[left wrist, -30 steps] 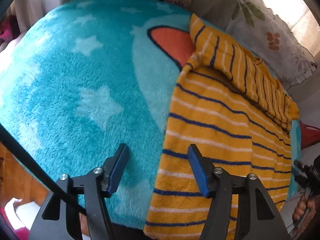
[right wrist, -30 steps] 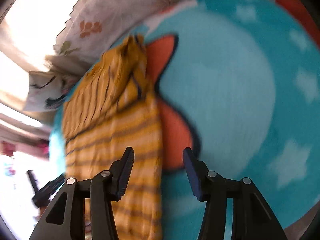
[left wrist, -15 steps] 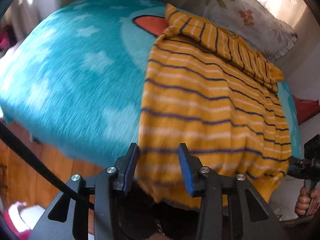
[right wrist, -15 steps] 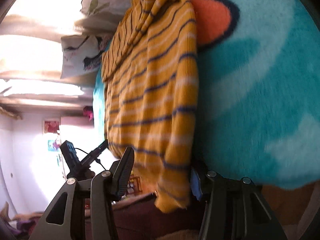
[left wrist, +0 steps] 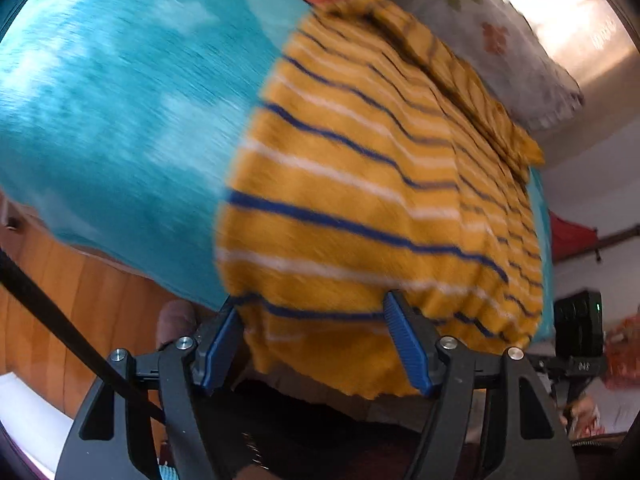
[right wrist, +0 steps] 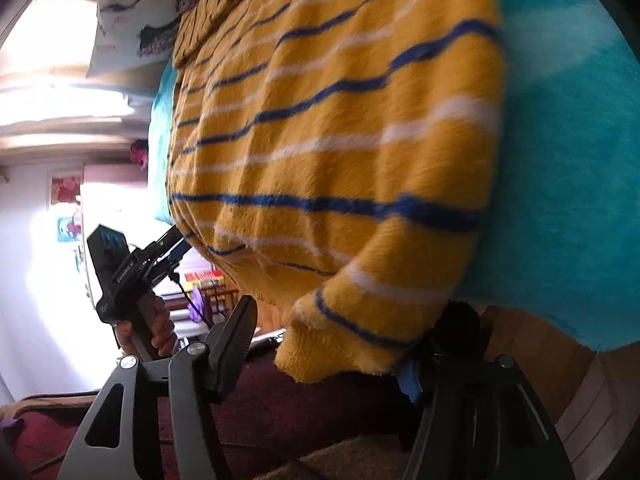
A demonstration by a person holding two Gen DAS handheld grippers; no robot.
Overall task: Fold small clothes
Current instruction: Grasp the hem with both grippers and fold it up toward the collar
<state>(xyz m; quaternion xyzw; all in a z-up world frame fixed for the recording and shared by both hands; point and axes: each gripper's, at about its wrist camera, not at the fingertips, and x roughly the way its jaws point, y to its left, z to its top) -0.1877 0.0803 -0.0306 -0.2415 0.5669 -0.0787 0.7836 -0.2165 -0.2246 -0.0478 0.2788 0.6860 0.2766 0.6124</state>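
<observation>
A yellow knit sweater with blue and white stripes lies on a turquoise fleece blanket; its hem hangs over the near edge of the bed. My left gripper is open, its jaws astride one hem corner, the cloth between the blue pads. My right gripper is open, astride the other hem corner of the sweater. The right pad is partly hidden behind the cloth. Each view shows the other gripper at its edge: the right one in the left wrist view, the left one in the right wrist view.
A floral pillow lies behind the sweater at the head of the bed. The blanket hangs over a wooden bed side. A dark red cloth lies below the hem.
Both grippers have dropped from above the bed to its near edge and moved in on the sweater's hem, one at each corner. The jaws of both stay open.
</observation>
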